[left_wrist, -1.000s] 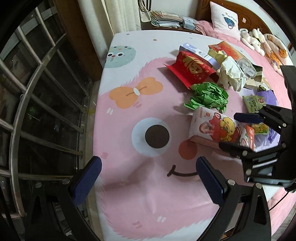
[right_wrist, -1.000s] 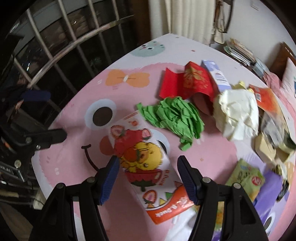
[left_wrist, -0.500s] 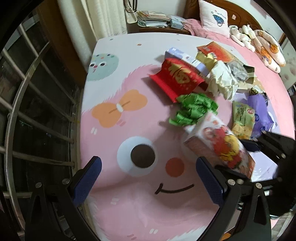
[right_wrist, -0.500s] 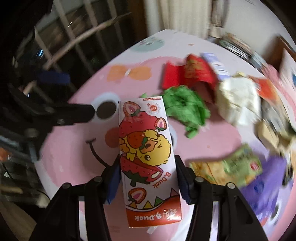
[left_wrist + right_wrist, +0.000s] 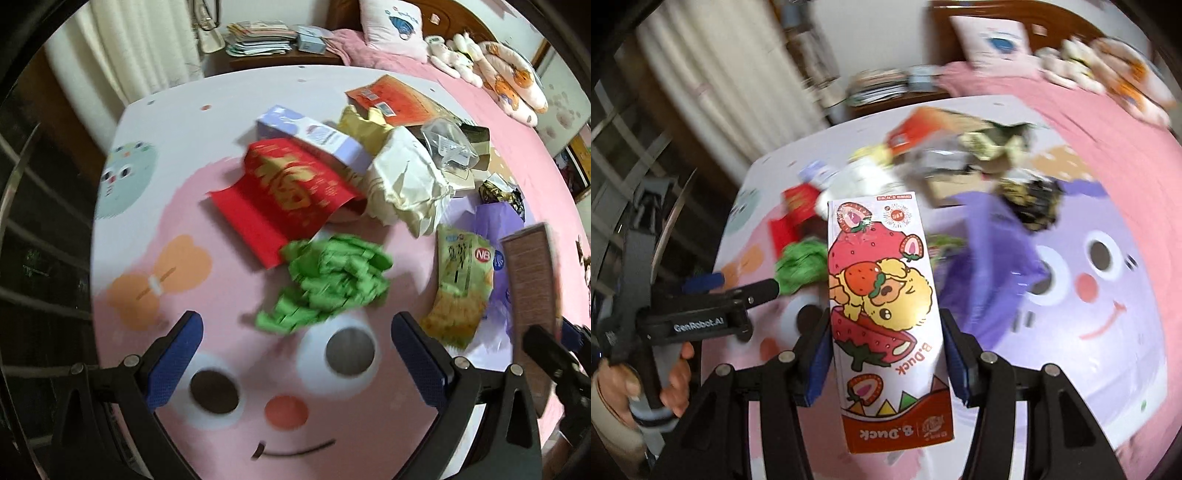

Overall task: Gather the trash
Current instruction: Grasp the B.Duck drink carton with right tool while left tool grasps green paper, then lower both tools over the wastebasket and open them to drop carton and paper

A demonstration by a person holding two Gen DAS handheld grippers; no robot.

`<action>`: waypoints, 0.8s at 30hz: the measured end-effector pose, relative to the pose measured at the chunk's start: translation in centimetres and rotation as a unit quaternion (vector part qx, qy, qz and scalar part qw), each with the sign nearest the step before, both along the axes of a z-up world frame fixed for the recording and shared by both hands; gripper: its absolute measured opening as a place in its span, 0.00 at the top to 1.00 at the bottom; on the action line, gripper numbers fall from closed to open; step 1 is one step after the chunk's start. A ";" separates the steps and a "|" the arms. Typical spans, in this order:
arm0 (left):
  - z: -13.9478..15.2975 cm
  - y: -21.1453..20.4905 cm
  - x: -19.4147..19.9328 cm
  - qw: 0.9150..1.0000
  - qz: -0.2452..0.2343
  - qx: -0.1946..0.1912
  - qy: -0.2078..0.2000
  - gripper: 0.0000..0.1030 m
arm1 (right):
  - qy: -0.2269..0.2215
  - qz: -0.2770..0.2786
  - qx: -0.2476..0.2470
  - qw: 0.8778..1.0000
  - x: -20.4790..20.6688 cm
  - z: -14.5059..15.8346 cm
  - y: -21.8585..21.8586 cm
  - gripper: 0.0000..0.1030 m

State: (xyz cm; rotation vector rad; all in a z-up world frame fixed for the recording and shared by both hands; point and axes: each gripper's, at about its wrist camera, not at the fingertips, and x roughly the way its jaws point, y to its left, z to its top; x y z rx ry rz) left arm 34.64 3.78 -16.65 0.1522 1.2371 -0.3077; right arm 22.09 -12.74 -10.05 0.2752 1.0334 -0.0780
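Observation:
My right gripper (image 5: 884, 363) is shut on a white B.Duck strawberry box (image 5: 882, 295) and holds it lifted above the bed; the box shows edge-on at the right of the left wrist view (image 5: 532, 295). My left gripper (image 5: 295, 362) is open and empty, just short of a crumpled green paper (image 5: 332, 280). Behind the green paper lie a red envelope (image 5: 288, 188), a lilac carton (image 5: 314, 133), crumpled white paper (image 5: 406, 181), an orange packet (image 5: 395, 96), a green snack bag (image 5: 461, 284) and a purple bag (image 5: 495, 221).
The trash lies on a pink cartoon bedsheet (image 5: 147, 229). A metal window grille (image 5: 33, 258) runs along the left. A nightstand with stacked papers (image 5: 258, 40) stands at the back. A pillow (image 5: 395, 26) and plush toys (image 5: 498, 70) lie at the back right.
My right gripper closed on the B.Duck box and lifted it off the sheet, swinging right. My left gripper moved forward towards the green paper.

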 end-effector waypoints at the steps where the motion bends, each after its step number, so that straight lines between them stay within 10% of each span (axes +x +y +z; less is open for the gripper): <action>1: -0.3 -0.6 0.3 1.000 -0.006 0.003 -0.001 0.02 | -0.001 -0.005 0.000 1.000 -0.1 0.0 -0.3 0.48; 13: -4.7 -4.8 2.6 0.997 -0.058 0.033 0.027 0.28 | 0.010 -0.053 0.012 0.998 -2.1 -1.2 -2.1 0.48; 24: -2.3 -3.9 -1.9 0.999 -0.041 0.026 -0.003 0.52 | -0.020 -0.010 0.028 0.999 -3.7 0.1 -1.4 0.48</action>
